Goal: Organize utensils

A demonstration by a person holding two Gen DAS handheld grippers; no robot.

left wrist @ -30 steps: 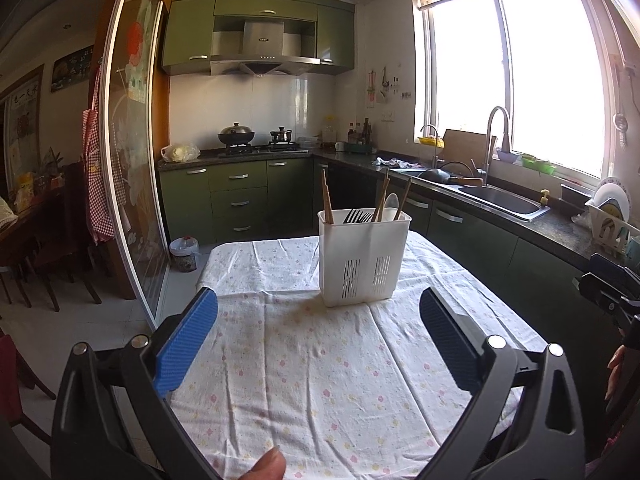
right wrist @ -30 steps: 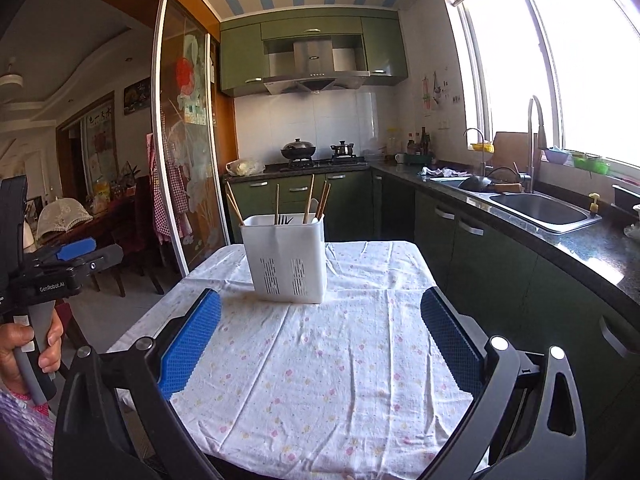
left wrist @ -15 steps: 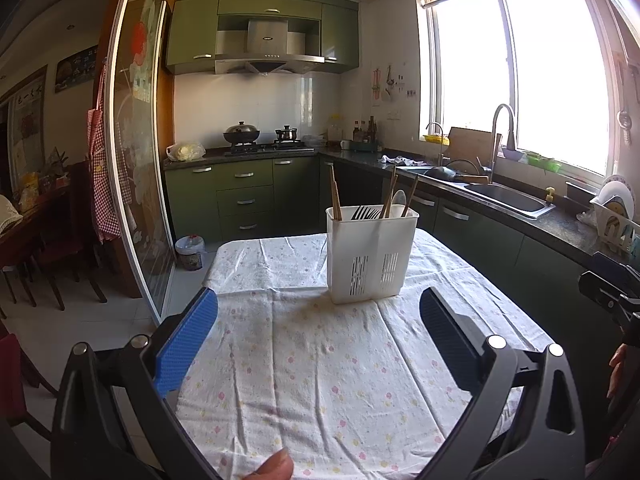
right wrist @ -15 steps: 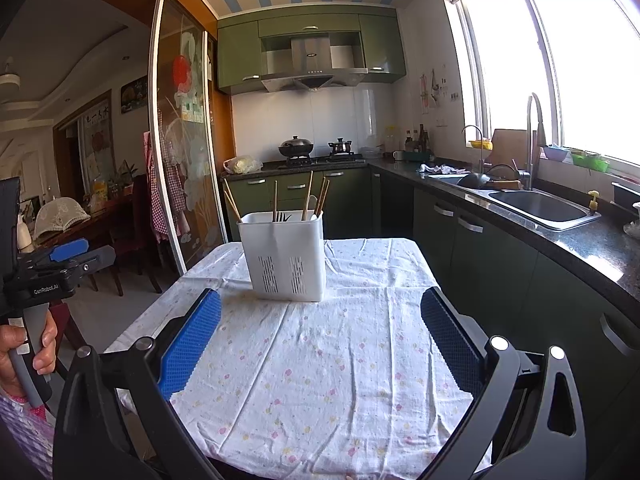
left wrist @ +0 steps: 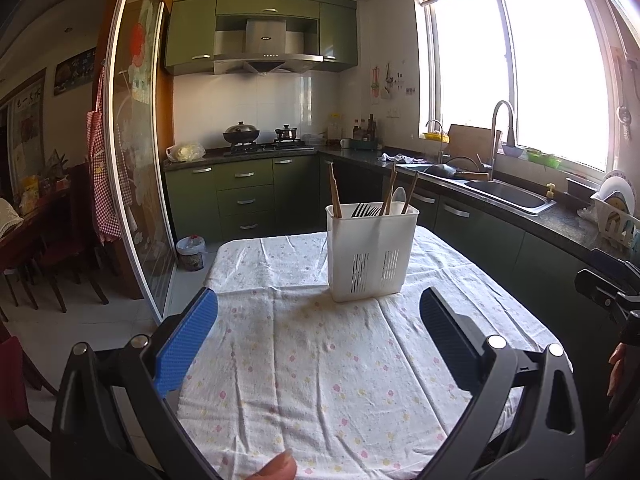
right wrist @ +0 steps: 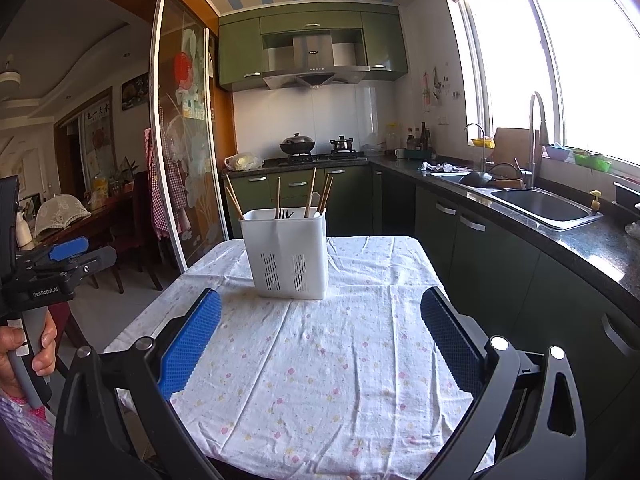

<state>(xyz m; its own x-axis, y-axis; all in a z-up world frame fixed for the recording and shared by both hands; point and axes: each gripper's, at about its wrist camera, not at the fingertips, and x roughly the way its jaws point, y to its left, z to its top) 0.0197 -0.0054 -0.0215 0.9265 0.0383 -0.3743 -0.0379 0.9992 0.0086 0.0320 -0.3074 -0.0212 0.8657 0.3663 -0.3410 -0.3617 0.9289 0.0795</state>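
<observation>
A white slotted utensil holder [left wrist: 370, 254] stands upright on the cloth-covered table [left wrist: 320, 380]. It holds wooden chopsticks [left wrist: 334, 192], dark forks [left wrist: 365, 210] and a white spoon [left wrist: 398, 199]. It also shows in the right wrist view [right wrist: 289, 254], with chopsticks [right wrist: 310, 192] sticking up. My left gripper [left wrist: 318, 322] is open and empty, held above the near half of the table, well short of the holder. My right gripper [right wrist: 320, 322] is open and empty, likewise short of the holder. The left gripper also shows in the right wrist view [right wrist: 56, 264], at the left edge.
A green kitchen counter with a sink [left wrist: 508, 196] and tap runs along the right. A dish rack [left wrist: 616, 216] sits at far right. A stove with a wok [left wrist: 242, 134] is at the back. A glass sliding door [left wrist: 136, 184] and dining chairs [left wrist: 60, 264] are on the left.
Both grippers have drifted slightly; the holder sits a little further right in the left view and a little higher in both. Both stay open and empty.
</observation>
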